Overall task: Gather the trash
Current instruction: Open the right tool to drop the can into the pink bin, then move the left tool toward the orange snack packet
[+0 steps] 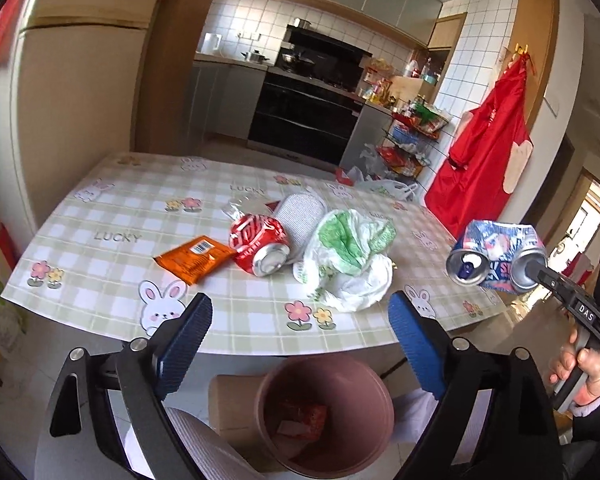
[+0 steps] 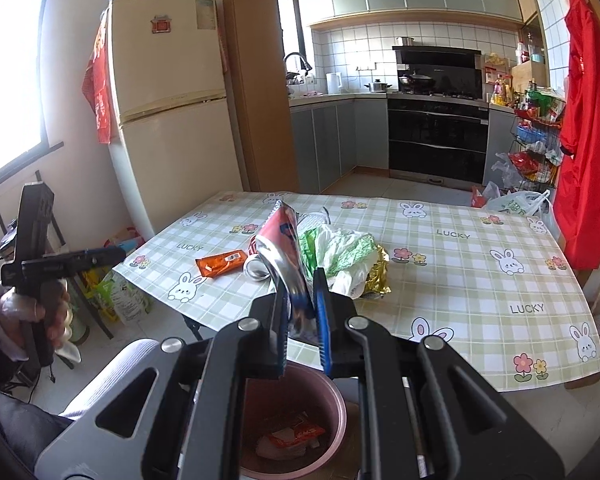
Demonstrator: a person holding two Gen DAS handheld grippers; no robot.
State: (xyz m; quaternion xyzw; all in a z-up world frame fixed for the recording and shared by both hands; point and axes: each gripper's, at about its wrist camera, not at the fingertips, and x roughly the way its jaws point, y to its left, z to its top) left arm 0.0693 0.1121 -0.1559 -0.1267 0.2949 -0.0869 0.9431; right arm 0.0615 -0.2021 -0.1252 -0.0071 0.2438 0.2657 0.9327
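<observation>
- Disposal was the step in hand: the right gripper (image 2: 302,300) was clamped on a crushed can (image 1: 496,254) and held it in the air off the table's near right corner, above floor level and not yet over the bin (image 1: 382,396).
- Left gripper (image 1: 300,320) stood with jaws wide apart and nothing between them, above the bin at the table (image 1: 112,216) edge.
- Next move, as I judged it, called for carrying the can over the bin's mouth and parting the jaws; the bent can might catch on a pad.
- Bin was pink, standing on the floor below the table's near edge; inside lay a red wrapper (image 2: 296,434) and some pale scraps, and it was far from full.
- Trash left on the table: a red can (image 1: 260,248) on its side, an orange packet (image 1: 194,258) beside it, and a white-and-green bag (image 1: 348,260).
- Gold foil (image 2: 376,276) showed beside the bag.
</observation>
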